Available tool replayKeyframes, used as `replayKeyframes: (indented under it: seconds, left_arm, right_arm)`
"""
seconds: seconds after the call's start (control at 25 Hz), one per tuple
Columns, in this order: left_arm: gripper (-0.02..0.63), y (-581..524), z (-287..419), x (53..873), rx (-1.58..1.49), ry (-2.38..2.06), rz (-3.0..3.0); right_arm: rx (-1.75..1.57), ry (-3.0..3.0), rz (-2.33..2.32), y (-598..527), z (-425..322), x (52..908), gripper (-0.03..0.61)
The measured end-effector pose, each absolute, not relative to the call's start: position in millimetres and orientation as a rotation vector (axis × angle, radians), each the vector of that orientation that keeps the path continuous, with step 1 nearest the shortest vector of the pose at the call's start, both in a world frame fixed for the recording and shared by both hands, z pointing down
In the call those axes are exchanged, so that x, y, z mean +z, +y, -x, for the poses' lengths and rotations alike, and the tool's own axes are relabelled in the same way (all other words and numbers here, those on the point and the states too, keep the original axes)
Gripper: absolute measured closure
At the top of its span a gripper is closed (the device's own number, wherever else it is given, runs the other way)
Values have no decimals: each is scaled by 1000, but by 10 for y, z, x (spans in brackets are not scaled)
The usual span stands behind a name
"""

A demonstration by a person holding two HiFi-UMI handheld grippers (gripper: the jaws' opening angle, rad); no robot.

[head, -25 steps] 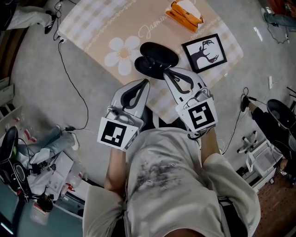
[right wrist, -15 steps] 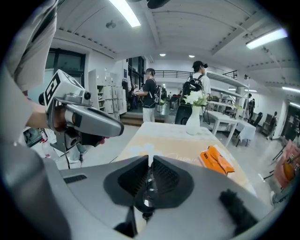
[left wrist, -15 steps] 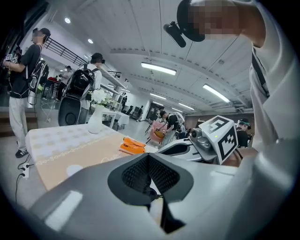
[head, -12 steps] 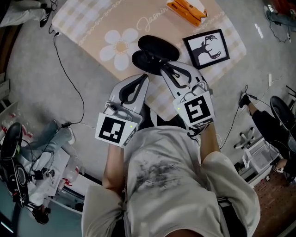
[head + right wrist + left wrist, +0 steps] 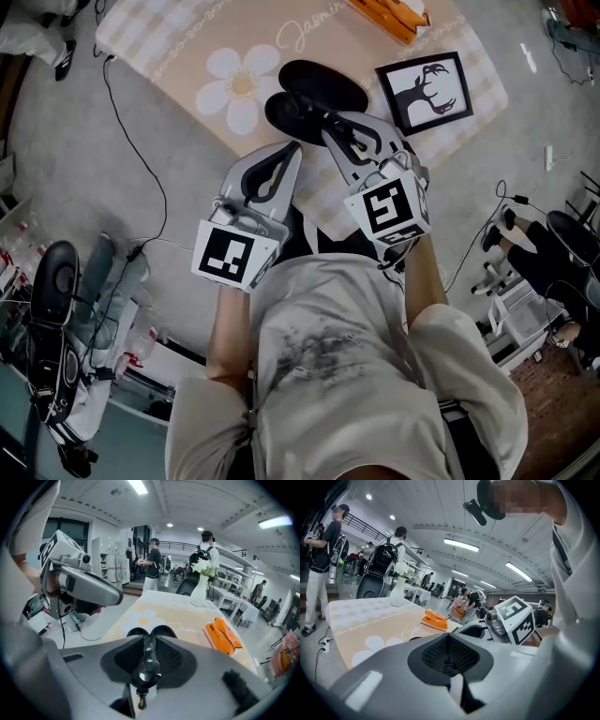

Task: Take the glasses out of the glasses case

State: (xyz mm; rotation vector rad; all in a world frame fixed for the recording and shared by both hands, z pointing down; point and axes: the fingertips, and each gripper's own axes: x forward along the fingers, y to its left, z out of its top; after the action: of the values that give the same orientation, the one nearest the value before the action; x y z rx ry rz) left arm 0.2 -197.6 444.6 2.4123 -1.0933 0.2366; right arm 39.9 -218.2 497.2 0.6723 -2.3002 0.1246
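The right gripper [image 5: 149, 637] has its fingers [image 5: 178, 660] a little apart. They have just been opening, and the folded glasses [image 5: 146, 666] stand edge-on between them, pinched by the dark pads on both sides. From the head view this gripper [image 5: 336, 134] reaches over the near half of the glasses case [image 5: 319, 82], so the glasses hang just above it, near the middle of the table's [image 5: 159, 33] near edge.

The left gripper [image 5: 449, 637] has its fingers pressed together on nothing. It [image 5: 295, 150] hangs at the table's near edge, just beside the right one and apart from the case.

The case lies open, its 2 black oval halves side by side and touching. Their insides show only black, and what they hold cannot be made out.

The table cover is beige check with a white flower [image 5: 230, 80] printed beside the case. Next to the flower runs white script that begins "Jasmin" [image 5: 312, 33]. A black-framed picture [image 5: 425, 91] of a stag's head lies flat toward the near right corner. An orange pouch [image 5: 389, 11] lies farther back. Each gripper carries a cube with black square markers.
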Motion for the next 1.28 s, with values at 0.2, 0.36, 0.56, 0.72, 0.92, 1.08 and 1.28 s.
replayKeyframes:
  seconds: [0.2,0.36,0.56,0.72,0.92,1.08,1.28]
  left_arm:
    - [609,-2000,-9,4526,241,-1091,-2402]
    - [609,-2023,-6,4572,241,-1094,-2396]
    - [609,-2033,18,4620,241,-1101,-2385]
    - [609,-2031,34,4666,244,-1103,-2374]
    - [609,-2023,47,4718,247,-1102,-2362]
    - [609,-2019,63,4757,252,-1100,-2355]
    - [609,-2033,54,4802,253,-1094,-2349]
  right_arm:
    - [125,-2279,-647,-2197,-378,5117,476]
    - [119,-2265,-625,-2197,-358,5214,457]
    - [113,-2248,-609,-2192,-342,5320,434]
    - [100,-2217,-593,-2192,-340,5419,422]
    - [86,-2184,-561,-2178,-325,5549,419]
    - [74,-2173,-536,-2167,-294,5633,419]
    - [70,-2163,-510,-2166,-268,5724,420]
